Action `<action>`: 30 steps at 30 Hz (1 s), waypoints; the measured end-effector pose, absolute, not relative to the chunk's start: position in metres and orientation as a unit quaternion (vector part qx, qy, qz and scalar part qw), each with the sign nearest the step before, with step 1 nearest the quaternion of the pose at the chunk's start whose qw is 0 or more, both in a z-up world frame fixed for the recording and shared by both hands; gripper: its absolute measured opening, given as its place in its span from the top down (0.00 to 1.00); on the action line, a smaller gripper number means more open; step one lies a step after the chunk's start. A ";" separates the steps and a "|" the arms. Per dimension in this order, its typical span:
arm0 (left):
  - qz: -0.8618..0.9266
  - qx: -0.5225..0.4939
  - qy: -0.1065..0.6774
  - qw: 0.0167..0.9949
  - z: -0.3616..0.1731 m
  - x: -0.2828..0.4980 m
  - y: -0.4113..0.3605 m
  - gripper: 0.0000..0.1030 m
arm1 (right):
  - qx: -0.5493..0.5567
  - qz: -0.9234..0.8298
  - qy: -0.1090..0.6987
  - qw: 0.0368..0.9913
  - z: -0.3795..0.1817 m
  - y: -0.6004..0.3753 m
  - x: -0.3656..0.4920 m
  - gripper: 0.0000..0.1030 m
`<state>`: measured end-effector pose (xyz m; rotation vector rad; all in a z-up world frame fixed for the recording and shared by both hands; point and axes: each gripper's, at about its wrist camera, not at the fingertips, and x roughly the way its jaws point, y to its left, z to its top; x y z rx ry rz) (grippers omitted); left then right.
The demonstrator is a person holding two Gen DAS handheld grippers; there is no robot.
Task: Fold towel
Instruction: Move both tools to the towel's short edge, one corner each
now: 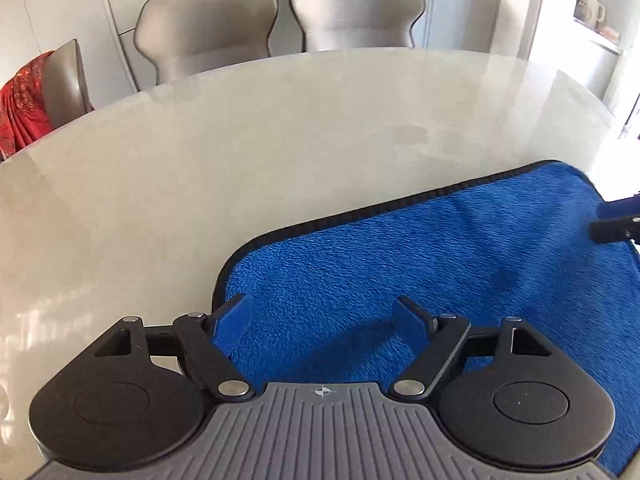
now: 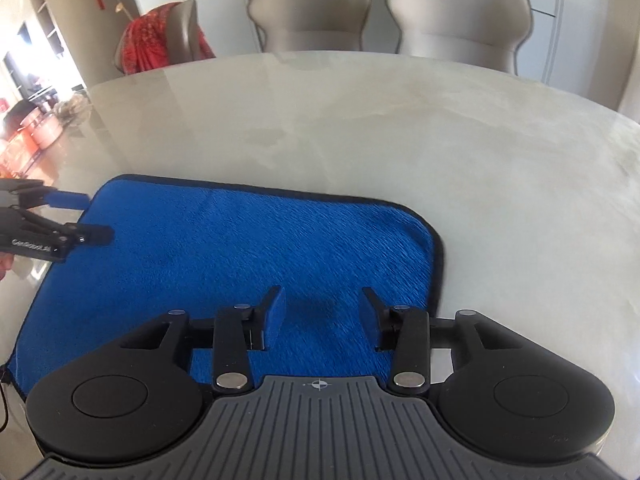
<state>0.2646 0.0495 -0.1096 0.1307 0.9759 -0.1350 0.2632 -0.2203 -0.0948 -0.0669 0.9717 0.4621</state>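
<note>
A blue towel with a black hem (image 1: 440, 264) lies flat on the pale marble table; it also shows in the right wrist view (image 2: 240, 248). My left gripper (image 1: 324, 320) is open and hovers over the towel near its left edge. My right gripper (image 2: 320, 312) is open and empty over the towel's right part, near the right hem. In the right wrist view the left gripper (image 2: 92, 216) shows at the left edge of the towel, jaws apart. In the left wrist view the right gripper's fingertips (image 1: 612, 230) show at the far right.
The table (image 1: 240, 168) is oval and glossy. Two grey chairs (image 1: 280, 12) stand at its far side. A third chair with a red cloth (image 1: 24, 104) draped on it stands at the left. Shelves with orange items (image 2: 32, 128) lie beyond the table's left.
</note>
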 end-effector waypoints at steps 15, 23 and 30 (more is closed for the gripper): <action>-0.125 0.145 0.422 0.886 -0.082 0.158 0.049 0.21 | -0.260 0.280 0.372 0.846 -0.082 -0.220 0.150 0.42; -0.156 0.253 0.437 0.849 -0.094 0.067 0.030 0.21 | -0.354 0.324 0.384 0.789 -0.090 -0.217 0.057 0.11; -0.163 0.267 0.433 0.845 -0.098 0.050 0.026 0.27 | -0.465 0.310 0.311 0.769 -0.104 -0.206 0.028 0.17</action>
